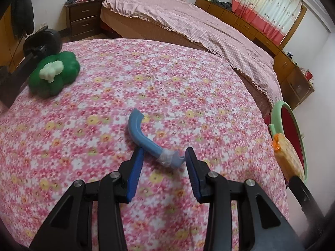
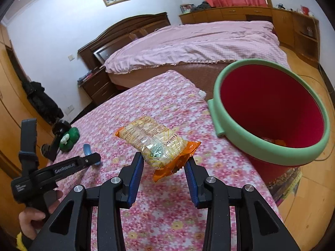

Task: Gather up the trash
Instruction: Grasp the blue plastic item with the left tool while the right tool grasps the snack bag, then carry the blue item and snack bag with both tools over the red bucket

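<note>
In the left wrist view my left gripper (image 1: 164, 152) is shut on a curved blue plastic piece (image 1: 144, 138) with clear tape round one end, just above the pink floral cloth (image 1: 188, 83). My right gripper (image 2: 164, 159) is shut on an orange and clear snack packet (image 2: 155, 142), held above the cloth. Right of the packet stands a red bin with a green rim (image 2: 217, 113), with some orange scraps inside. The left gripper (image 2: 94, 159) and blue piece (image 2: 86, 148) also show at the left of the right wrist view.
A green toy pepper (image 1: 54, 75) with a white stem lies at the cloth's far left, beside a black object (image 1: 41, 41). A bed with a pink cover (image 2: 199, 39) and wooden cabinets (image 2: 293, 27) stand behind. A person's hand (image 2: 31, 219) holds the left gripper's handle.
</note>
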Available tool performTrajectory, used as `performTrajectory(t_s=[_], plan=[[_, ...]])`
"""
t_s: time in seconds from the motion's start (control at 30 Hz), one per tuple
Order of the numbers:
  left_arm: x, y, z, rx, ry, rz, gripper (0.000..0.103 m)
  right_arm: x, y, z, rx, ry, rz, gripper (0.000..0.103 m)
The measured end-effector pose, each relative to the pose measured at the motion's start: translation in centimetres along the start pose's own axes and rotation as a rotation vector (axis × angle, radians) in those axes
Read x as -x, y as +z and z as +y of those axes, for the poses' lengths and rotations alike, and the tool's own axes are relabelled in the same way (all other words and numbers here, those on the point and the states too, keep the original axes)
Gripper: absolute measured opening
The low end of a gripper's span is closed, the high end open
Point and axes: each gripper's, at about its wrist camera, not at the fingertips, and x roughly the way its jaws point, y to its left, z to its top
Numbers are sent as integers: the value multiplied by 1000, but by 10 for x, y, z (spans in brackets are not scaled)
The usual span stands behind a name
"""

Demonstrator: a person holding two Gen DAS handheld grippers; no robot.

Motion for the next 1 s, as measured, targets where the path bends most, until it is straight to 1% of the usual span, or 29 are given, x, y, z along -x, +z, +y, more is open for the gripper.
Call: performTrajectory(t_s=[0.1, 0.27, 0.4, 0.5, 0.6, 0.73, 0.87, 1.0], plan=[[-4, 1, -4, -9, 9, -11, 41, 1, 0, -5, -14, 0, -3, 40], [-10, 3, -14, -54, 19, -37, 41, 3, -1, -11, -27, 3, -6, 40], [-13, 4, -17, -71, 20, -52, 32, 4, -2, -13, -34, 3, -8, 40], [-12, 4, -17, -71, 13, -55, 27, 5, -2, -16, -39, 5, -11, 40], [-7, 2, -13, -72, -4, -52, 26, 7, -2, -17, -43, 7, -14, 40], [3, -6, -10, -100, -16, -54, 26, 10, -1, -18, -49, 13, -23, 40], [17, -13, -9, -121, -41, -69, 25, 13, -1, -19, -55, 19, -33, 40], [33, -15, -18, -155, -72, -93, 25, 19, 0, -21, -61, 18, -48, 40]])
